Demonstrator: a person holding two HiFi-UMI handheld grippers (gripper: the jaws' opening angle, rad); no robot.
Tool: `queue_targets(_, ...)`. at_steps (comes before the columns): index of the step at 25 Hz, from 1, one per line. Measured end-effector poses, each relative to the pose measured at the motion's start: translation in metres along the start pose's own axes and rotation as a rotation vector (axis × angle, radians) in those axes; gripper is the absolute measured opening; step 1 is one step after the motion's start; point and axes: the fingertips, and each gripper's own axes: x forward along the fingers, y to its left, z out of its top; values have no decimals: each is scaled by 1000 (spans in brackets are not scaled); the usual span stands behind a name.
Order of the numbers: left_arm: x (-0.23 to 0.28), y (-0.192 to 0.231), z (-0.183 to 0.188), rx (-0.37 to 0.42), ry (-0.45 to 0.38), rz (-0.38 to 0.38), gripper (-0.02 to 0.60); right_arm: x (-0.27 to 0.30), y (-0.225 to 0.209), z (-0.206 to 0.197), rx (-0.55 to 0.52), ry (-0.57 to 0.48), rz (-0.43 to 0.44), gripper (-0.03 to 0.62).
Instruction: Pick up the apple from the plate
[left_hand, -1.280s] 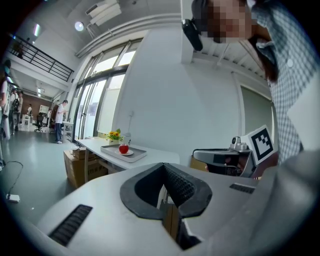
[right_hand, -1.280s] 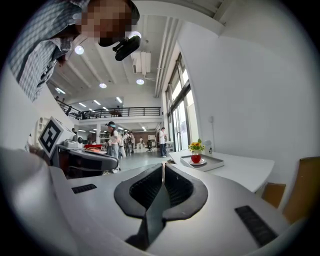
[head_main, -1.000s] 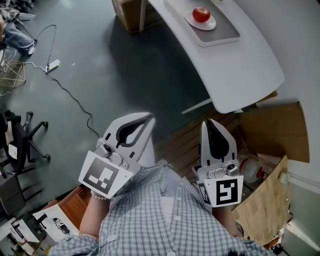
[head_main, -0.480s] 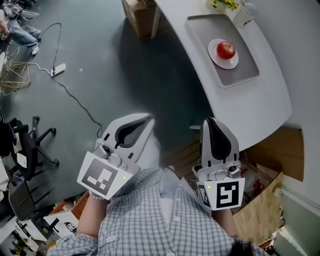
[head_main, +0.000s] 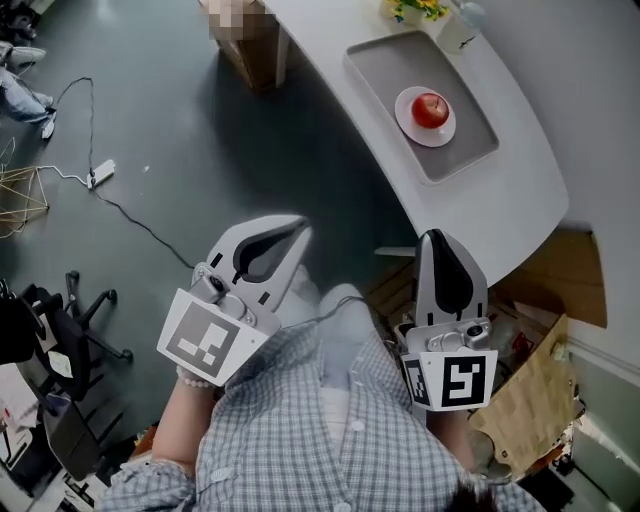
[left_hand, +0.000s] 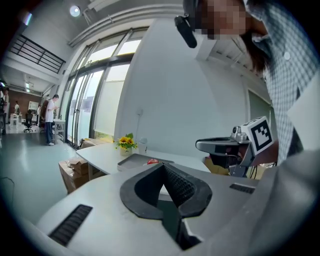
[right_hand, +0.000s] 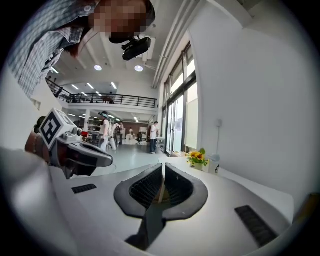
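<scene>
Most of what lies below me is dark grey floor (head_main: 150, 120), running from 12 o'clock round to 9 o'clock. One long white curved table (head_main: 520, 190) sweeps across from 12 to 3 o'clock. Brown cardboard (head_main: 560, 270) lies under the table's near end, at 3 to 4 o'clock. On the table rests a grey rectangular tray (head_main: 470, 140), set at an angle.

My left gripper (head_main: 300, 228) hangs over the floor near the centre, pointing to 1 o'clock. Its own view shows its pads meeting at the tip (left_hand: 163, 165), pressed together on nothing. My right gripper (head_main: 437, 235) sits beside it at 3 o'clock, pointing to 12 o'clock. Its nose is just short of the table's near edge. Its jaws (right_hand: 163, 167) are also drawn together, with only a thin slit between the ribbed pads and nothing held.

A black office chair (head_main: 70, 320) stands at 9 o'clock. A thin cable (head_main: 130, 215) trails over the floor at 10 o'clock.

Inside the tray lies a small white plate (head_main: 410, 118). The red apple (head_main: 431, 109) sits upright on that plate. It is at 12 o'clock from my right gripper and between 1 and 2 o'clock from my left. It is well apart from both. Yellow flowers (head_main: 410, 8) stand past the tray's far end, at 12 o'clock.
</scene>
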Motion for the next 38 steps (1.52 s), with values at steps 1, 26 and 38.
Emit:
queue_targets(1, 2, -1, 1, 0, 2, -9, 9, 0, -3, 0, 3, 4, -9, 29)
queue_targets(26, 161, -39, 71, 67, -18, -196, 9, 7, -143, 2, 28, -5, -191, 31)
queue_targets(38, 234, -81, 89, 98, 0, -322, 9, -15, -205, -19, 65, 14, -302, 31)
